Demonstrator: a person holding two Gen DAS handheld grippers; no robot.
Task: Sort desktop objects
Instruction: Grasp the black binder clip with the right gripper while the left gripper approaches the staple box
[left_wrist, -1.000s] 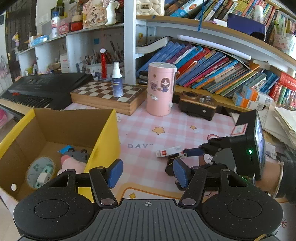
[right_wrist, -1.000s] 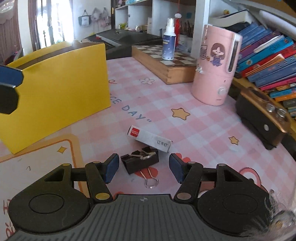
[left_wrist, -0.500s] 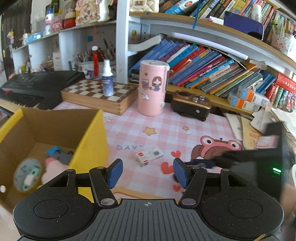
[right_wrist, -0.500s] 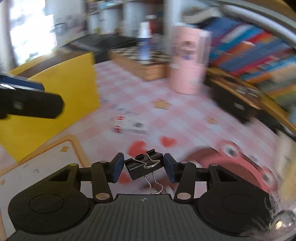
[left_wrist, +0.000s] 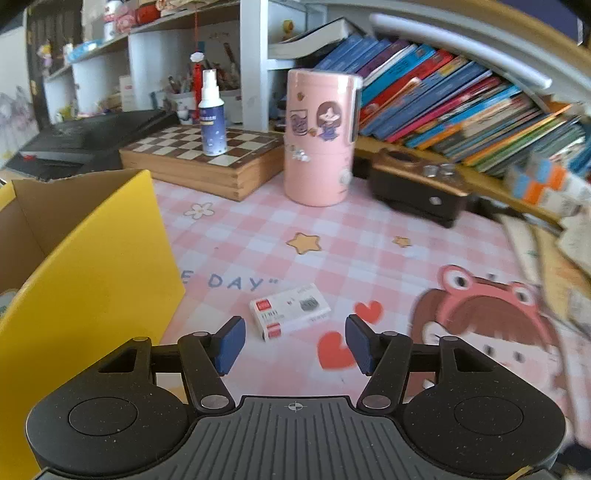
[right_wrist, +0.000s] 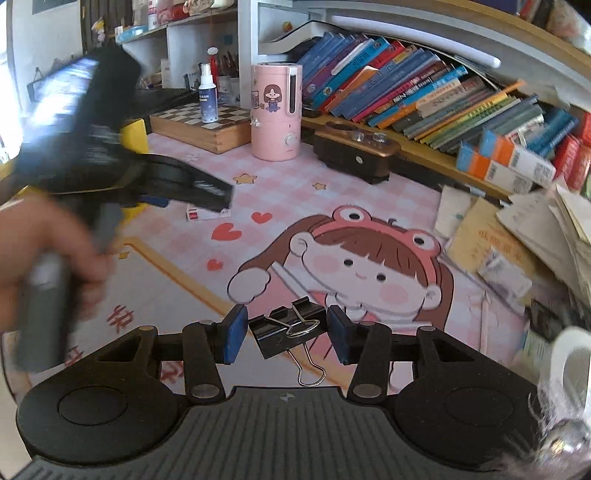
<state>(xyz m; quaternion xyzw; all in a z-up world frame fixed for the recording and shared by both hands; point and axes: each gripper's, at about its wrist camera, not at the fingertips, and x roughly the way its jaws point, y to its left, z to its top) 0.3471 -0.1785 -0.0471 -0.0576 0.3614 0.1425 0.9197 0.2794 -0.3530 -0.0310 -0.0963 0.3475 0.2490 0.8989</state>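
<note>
Right gripper (right_wrist: 283, 334) was pinching the black metal binder clip (right_wrist: 286, 329) by its ends, wire handles dangling free, lifted clear of the pink cartoon desk mat (right_wrist: 369, 206). Left gripper (left_wrist: 294, 344) was spread and empty, lined up on the small white staple box (left_wrist: 290, 310) at 12 o'clock. Yellow cardboard box (left_wrist: 92, 280) at 9 o'clock looked like the drop target.

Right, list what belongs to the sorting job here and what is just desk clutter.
Job:
- black binder clip, clamped in the right hand-held gripper
- small white staple box, before the open left hand-held gripper
- yellow box

Clutter:
- pink canister
- chessboard box
- spray bottle
- books
</note>
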